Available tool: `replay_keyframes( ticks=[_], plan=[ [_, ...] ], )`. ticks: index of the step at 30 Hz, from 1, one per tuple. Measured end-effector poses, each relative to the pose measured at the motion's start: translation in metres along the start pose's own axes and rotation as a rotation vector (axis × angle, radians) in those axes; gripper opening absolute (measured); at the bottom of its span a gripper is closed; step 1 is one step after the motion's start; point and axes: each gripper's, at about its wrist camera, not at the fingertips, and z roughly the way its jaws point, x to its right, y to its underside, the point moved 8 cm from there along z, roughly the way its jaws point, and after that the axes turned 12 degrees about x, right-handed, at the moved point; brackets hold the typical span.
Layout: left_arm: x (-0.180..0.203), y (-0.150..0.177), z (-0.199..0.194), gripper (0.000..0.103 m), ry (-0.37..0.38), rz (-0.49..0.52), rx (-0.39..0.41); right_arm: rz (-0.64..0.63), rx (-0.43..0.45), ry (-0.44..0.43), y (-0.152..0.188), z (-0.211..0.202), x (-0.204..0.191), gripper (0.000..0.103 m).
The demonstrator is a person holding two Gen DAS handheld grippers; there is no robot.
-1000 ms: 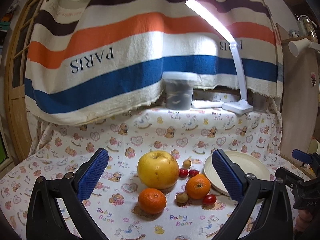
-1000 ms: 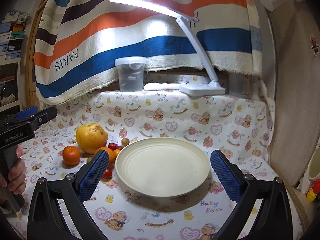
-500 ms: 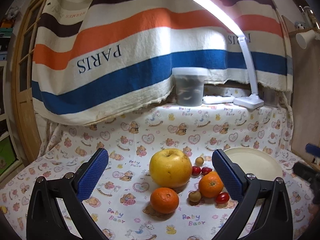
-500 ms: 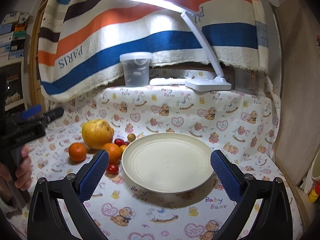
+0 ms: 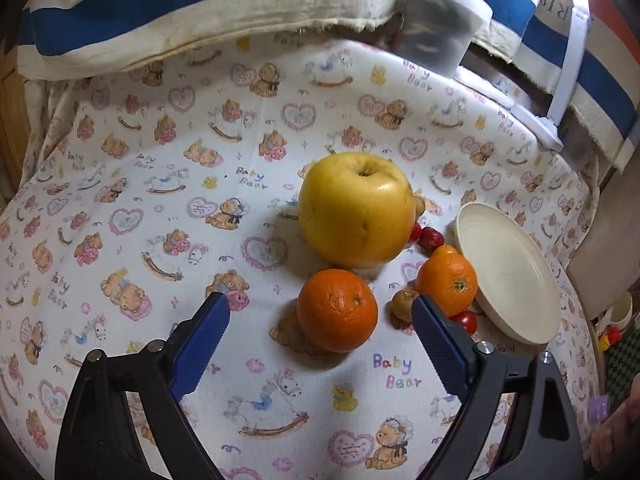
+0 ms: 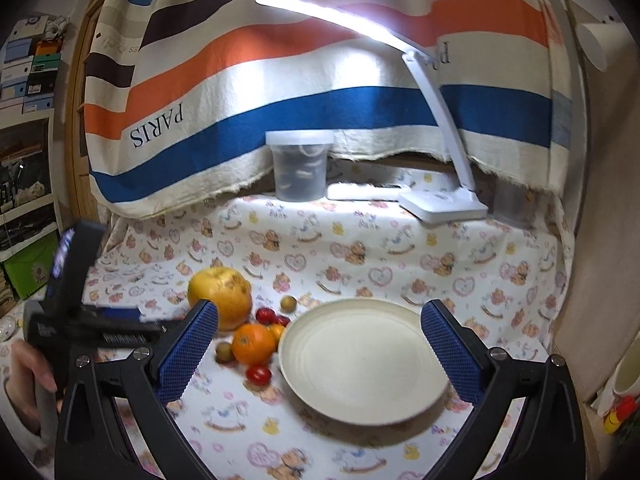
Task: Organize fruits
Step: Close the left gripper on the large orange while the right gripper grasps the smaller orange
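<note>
Bare tablecloth (image 5: 132,184) left of fruit cluster (image 5: 356,212)

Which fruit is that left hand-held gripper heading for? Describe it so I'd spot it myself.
Find the cream plate, then the big yellow apple beside it. Just in front of the apple lies an orange, alone on the cloth between the closing left hand-held gripper pads; the other orange touches the plate.

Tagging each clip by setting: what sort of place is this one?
Probably a home room: a table under a baby-bear print cloth, a desk lamp, and shelves of boxes beside it.
</note>
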Motion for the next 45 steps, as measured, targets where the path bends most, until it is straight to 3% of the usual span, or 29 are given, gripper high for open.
replay_keyframes(
  ticks=[11,14,16,24,32,39,45],
  plan=[
    [-0.001,0.008,0.016,0.078,0.009,-0.014,-0.056,0.062,-0.098,-0.009,0.009,0.053,-0.020,0.097],
    [0.002,0.013,0.020,0.065,0.015,-0.009,-0.078,0.081,-0.117,-0.016,0.011,0.065,-0.024,0.093],
    [0.005,0.016,0.021,0.046,0.047,-0.040,-0.085,0.089,-0.132,-0.019,0.014,0.071,-0.029,0.085],
    [0.007,0.011,0.011,0.044,0.032,-0.025,-0.038,0.088,-0.206,-0.087,0.036,0.087,-0.047,0.069],
    [-0.004,-0.020,-0.022,0.044,-0.010,-0.024,0.144,0.130,-0.350,-0.170,0.068,0.110,-0.050,0.054],
    [-0.003,-0.028,-0.034,0.044,-0.022,0.001,0.206,0.129,-0.426,-0.187,0.092,0.123,-0.053,0.050],
    [0.000,-0.028,-0.037,0.044,-0.014,0.000,0.216,0.090,-0.401,-0.172,0.095,0.125,-0.055,0.046]
  ],
)
